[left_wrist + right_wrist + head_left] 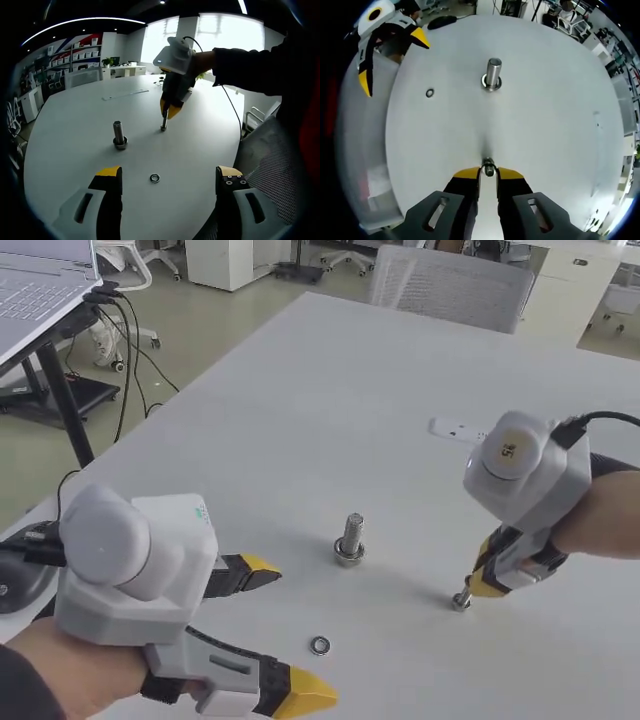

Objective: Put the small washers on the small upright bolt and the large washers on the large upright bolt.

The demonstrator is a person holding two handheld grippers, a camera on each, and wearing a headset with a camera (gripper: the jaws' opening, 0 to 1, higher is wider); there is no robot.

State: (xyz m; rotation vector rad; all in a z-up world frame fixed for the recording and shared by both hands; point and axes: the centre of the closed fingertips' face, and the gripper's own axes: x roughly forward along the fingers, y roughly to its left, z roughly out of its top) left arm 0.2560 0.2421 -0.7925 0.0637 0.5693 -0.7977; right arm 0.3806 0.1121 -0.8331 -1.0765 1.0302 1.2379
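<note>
The large upright bolt (350, 538) (119, 135) (491, 75) stands mid-table with washers around its foot. To its right is the small upright bolt (461, 598) (163, 122) (489, 167). My right gripper (479, 586) (170, 111) (489, 175) points down at it, jaws drawn close around its top. I cannot tell whether a washer sits between the tips. One loose washer (320, 645) (155, 177) (429, 92) lies flat near the front edge. My left gripper (285, 632) (167, 175) (390, 55) is open, jaws wide apart, with the washer just ahead between them.
A white strip (455, 428) lies on the table beyond the right gripper. A mesh chair (450, 285) stands at the far edge. A laptop on a stand (40, 285) and cables are off the table's left side.
</note>
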